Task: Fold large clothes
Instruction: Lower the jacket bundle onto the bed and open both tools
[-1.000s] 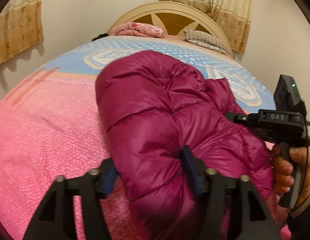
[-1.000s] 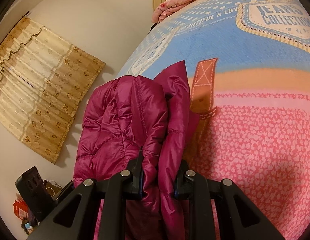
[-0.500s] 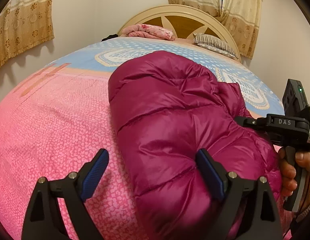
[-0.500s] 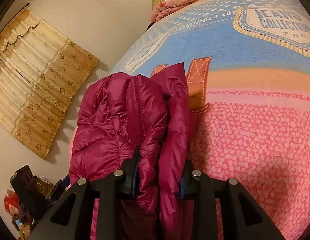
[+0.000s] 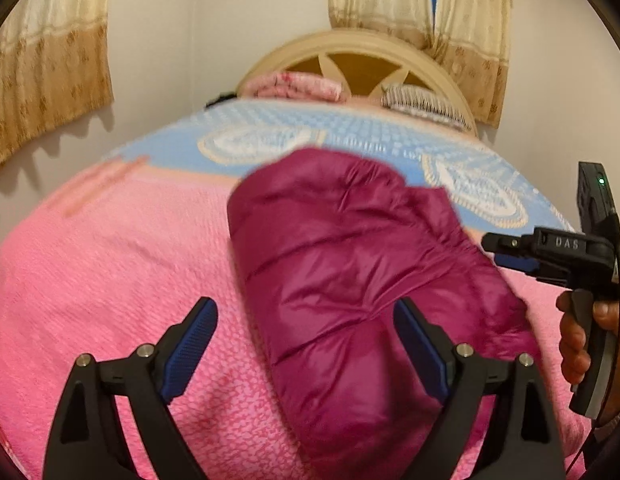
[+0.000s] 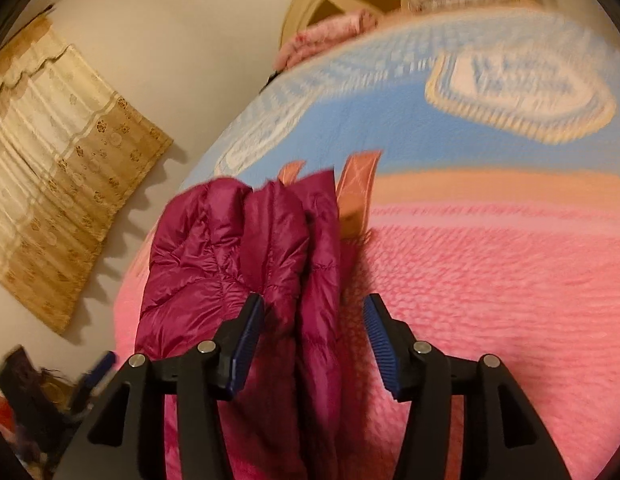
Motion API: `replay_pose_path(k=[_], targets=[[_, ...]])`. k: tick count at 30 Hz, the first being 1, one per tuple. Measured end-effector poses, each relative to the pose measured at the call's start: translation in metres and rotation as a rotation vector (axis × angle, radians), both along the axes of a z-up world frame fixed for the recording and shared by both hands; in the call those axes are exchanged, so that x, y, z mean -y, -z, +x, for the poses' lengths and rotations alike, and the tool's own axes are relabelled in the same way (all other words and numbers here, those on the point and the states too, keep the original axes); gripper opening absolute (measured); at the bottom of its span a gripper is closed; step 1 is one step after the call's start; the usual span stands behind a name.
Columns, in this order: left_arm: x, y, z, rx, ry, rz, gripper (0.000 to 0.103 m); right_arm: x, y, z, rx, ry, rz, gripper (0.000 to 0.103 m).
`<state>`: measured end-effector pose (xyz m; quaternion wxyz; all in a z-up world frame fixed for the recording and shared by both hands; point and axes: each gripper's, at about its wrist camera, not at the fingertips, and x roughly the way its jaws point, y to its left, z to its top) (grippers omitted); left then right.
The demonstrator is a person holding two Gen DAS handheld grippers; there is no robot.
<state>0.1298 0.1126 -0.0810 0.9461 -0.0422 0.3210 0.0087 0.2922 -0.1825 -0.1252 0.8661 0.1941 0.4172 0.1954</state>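
The folded magenta quilted puffer jacket (image 5: 350, 280) lies on the pink-and-blue bed (image 5: 109, 280), between the wide-spread left tool (image 5: 305, 340) and the opening right tool (image 6: 314, 344), unclamped; that tool's body reads "DAS".

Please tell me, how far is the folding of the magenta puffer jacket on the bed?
Done: the jacket lies on the bedspread as a compact, layered bundle, so the folds look made. In hand: nothing is gripped. The left gripper stands open around the bundle's near end; the right gripper is opening, the jacket's edge loose between its pads. Left: perhaps tidying the uneven edge.
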Motion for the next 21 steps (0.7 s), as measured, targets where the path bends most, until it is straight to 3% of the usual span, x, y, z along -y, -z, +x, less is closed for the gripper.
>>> replay_pose_path(k=[2,9,21], targets=[[0.002,-0.010,-0.009,0.034,0.001,0.011,0.099,-0.002,-0.023,-0.022,0.080,0.013,-0.048,0.054],[0.007,-0.049,-0.036,0.143,0.014,0.010,0.102,-0.014,-0.076,-0.077,0.261,0.012,-0.115,0.059],[0.011,-0.073,-0.054,0.223,0.006,-0.008,0.103,-0.013,-0.101,-0.120,0.319,0.066,-0.106,0.062]])
